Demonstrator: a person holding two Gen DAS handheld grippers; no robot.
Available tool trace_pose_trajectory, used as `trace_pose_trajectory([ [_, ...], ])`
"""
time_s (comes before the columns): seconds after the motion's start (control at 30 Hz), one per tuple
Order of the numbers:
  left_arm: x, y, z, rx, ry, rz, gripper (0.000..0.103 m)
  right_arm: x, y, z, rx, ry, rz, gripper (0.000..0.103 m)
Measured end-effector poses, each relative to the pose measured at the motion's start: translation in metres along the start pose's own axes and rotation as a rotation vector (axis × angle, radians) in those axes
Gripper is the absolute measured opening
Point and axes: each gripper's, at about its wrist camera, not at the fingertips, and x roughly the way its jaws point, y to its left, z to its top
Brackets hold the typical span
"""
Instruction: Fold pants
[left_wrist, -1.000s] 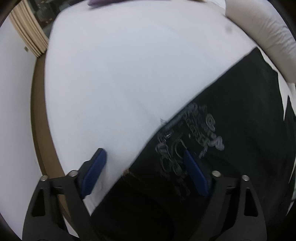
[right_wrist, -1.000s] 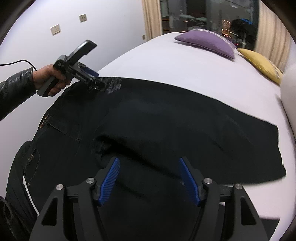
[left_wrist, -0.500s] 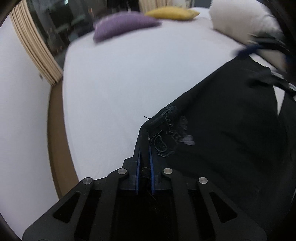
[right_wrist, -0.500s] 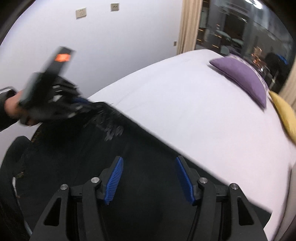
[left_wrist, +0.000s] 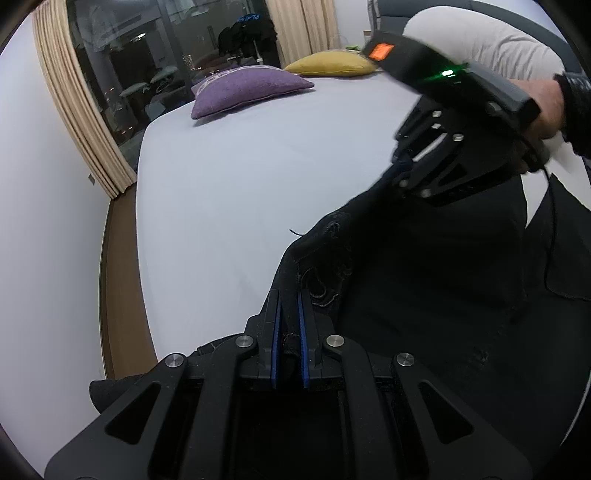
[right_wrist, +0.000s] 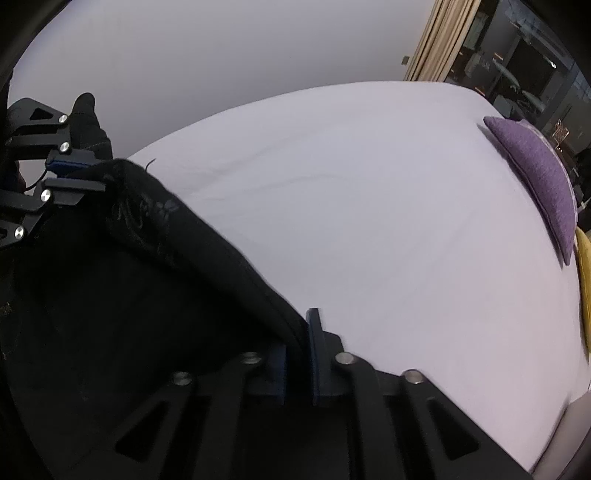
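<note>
Pants (left_wrist: 424, 280): embroidered motif illegible; left tongs (left_wrist: 288, 332) clamped, right tongs (right_wrist: 299, 354) closing on edge.

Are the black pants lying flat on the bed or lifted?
Partly lifted: the pants edge hangs taut between left gripper and closing right gripper, above the bed.

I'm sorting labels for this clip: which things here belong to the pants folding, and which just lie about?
Job: black pants; left claw, shut on their edge; right claw, closing on the same edge; bed.
Lying about: purple cushion; yellow cushion; white pillow.
</note>
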Motion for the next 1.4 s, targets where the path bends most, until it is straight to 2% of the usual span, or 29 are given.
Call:
trace_pose_trajectory([
  [0.03, 0.001, 0.004, 0.001, -0.008, -0.004, -0.004, 0.007, -0.004, 0.001, -0.001, 0.015, -0.01, 0.01, 0.009],
  [0.17, -0.03, -0.026, -0.009, -0.022, -0.023, -0.003, 0.007, -0.032, 0.0, -0.014, 0.102, -0.072, 0.039, 0.008],
  [0.27, -0.054, -0.037, -0.025, -0.04, -0.03, -0.011, 0.007, -0.05, 0.013, -0.023, 0.126, -0.104, 0.03, 0.006],
  [0.33, -0.063, -0.041, -0.031, -0.054, -0.029, -0.02, 0.007, -0.056, 0.026, -0.026, 0.149, -0.132, 0.058, 0.005],
  [0.43, -0.069, -0.042, -0.037, -0.074, -0.018, -0.04, 0.007, -0.054, 0.052, -0.034, 0.179, -0.153, 0.118, 0.005],
  [0.53, -0.08, -0.053, -0.05, -0.075, -0.009, -0.055, 0.007, -0.047, 0.081, -0.038, 0.164, -0.153, 0.131, 0.005],
  [0.7, -0.101, -0.074, -0.072, -0.052, 0.002, -0.063, 0.007, -0.043, 0.098, -0.044, 0.199, -0.169, 0.148, 0.005],
  [0.9, -0.117, -0.106, -0.108, 0.069, 0.03, -0.093, 0.007, -0.055, 0.155, -0.071, 0.005, -0.097, 0.05, 0.005],
  [1.03, -0.126, -0.142, -0.135, 0.228, 0.066, -0.091, 0.007, -0.056, 0.201, -0.101, -0.186, -0.016, -0.098, 0.005],
  [1.13, -0.133, -0.173, -0.158, 0.363, 0.095, -0.109, 0.007, -0.05, 0.234, -0.125, -0.286, 0.033, -0.159, 0.005],
  [1.27, -0.137, -0.201, -0.178, 0.496, 0.123, -0.095, 0.007, -0.042, 0.262, -0.148, -0.317, 0.065, -0.224, 0.005],
  [1.4, -0.147, -0.21, -0.183, 0.511, 0.126, -0.124, 0.007, -0.04, 0.263, -0.147, -0.286, 0.049, -0.282, 0.005],
])
